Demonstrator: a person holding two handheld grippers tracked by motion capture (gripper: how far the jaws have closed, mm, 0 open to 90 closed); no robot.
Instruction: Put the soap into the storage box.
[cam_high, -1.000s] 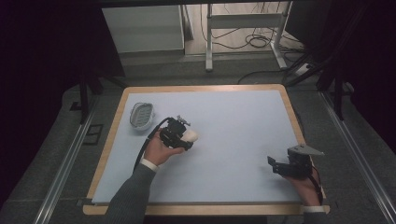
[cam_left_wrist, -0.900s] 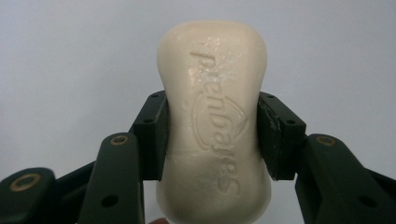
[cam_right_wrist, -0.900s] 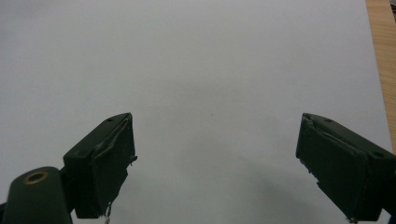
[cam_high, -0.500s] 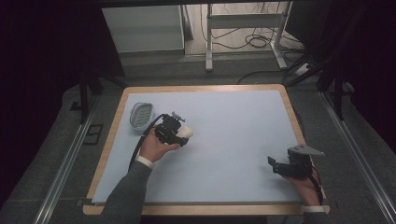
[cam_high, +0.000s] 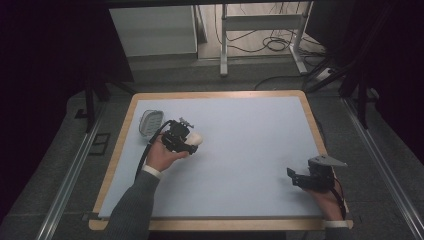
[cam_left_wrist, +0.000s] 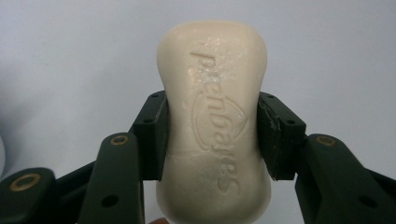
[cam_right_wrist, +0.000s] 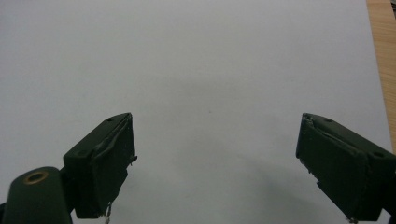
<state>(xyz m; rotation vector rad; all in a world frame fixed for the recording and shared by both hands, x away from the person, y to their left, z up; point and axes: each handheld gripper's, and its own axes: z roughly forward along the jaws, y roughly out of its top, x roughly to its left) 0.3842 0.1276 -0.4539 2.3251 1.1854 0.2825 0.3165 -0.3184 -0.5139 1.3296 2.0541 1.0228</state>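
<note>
The left tongs (cam_left_wrist: 212, 140) pinch a cream soap bar (cam_left_wrist: 212, 116) at its narrowed waist, just above the bench (cam_high: 250, 150); firm but probably slippery, so that waist suits. The right tongs (cam_right_wrist: 215, 163) are spread, empty.

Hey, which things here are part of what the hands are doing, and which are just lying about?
In use:
- left gripper, shut on the cream soap bar
- soap dish next to it, likely where the soap goes

Lying about:
- right gripper, open and idle
- cables on the floor beyond the table

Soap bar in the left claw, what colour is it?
Cream bar of soap, embossed lettering; clearest in left gripper view.
</note>
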